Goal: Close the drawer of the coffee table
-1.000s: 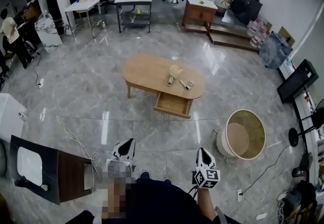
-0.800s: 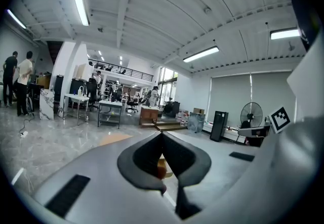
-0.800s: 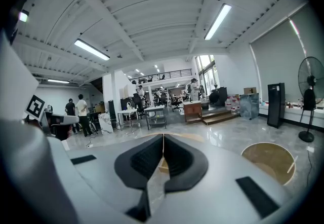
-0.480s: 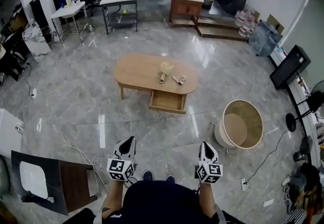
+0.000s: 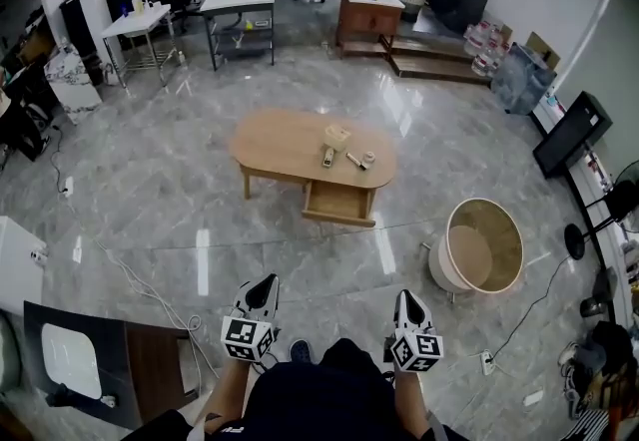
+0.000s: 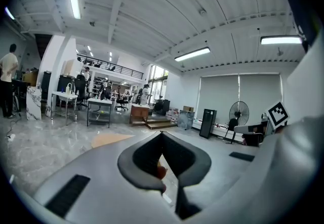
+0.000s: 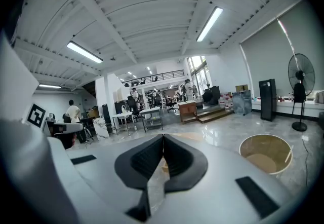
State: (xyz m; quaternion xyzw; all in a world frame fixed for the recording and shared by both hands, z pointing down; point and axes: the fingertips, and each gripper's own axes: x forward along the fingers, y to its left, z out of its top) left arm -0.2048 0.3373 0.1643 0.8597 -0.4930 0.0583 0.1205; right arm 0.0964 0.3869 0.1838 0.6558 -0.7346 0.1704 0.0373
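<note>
While the left gripper and right gripper show jaws together and empty, the coffee table drawer stands open.

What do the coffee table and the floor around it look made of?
Coffee table: likely light wood or veneer, matte, evenly tan. Floor: polished grey marble-look stone or tile; veining and glossy light reflections show.

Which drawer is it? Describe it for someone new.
Find the oval wooden coffee table mid-floor. The drawer sticks out of its near side, under the right end. It is a shallow rectangular tray, unlike the round tub standing apart to the right.
</note>
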